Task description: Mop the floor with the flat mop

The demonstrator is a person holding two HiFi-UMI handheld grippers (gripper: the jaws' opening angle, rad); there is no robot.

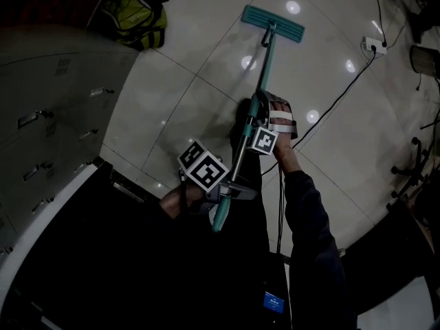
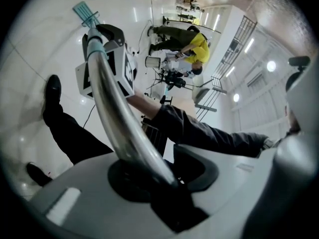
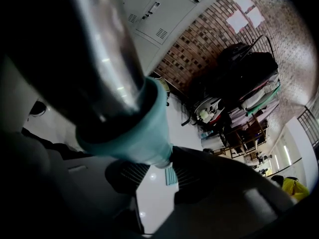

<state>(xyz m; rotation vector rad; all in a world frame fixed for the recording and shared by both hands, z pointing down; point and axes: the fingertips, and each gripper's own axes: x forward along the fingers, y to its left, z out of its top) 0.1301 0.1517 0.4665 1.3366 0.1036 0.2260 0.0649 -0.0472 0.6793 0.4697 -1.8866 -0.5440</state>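
The flat mop lies with its teal head flat on the pale tiled floor, and its pole slants back toward me. My right gripper is shut on the pole at mid-length, just by a teal collar. My left gripper is shut on the pole near its teal top end. In the left gripper view the shiny pole runs up from the left gripper to the mop head. In the right gripper view the mop head shows below the right gripper.
Grey drawer cabinets stand at the left, with a yellow-green backpack on the floor behind them. A power strip and its black cable cross the floor at the right, near a chair base. A person in yellow stands far off.
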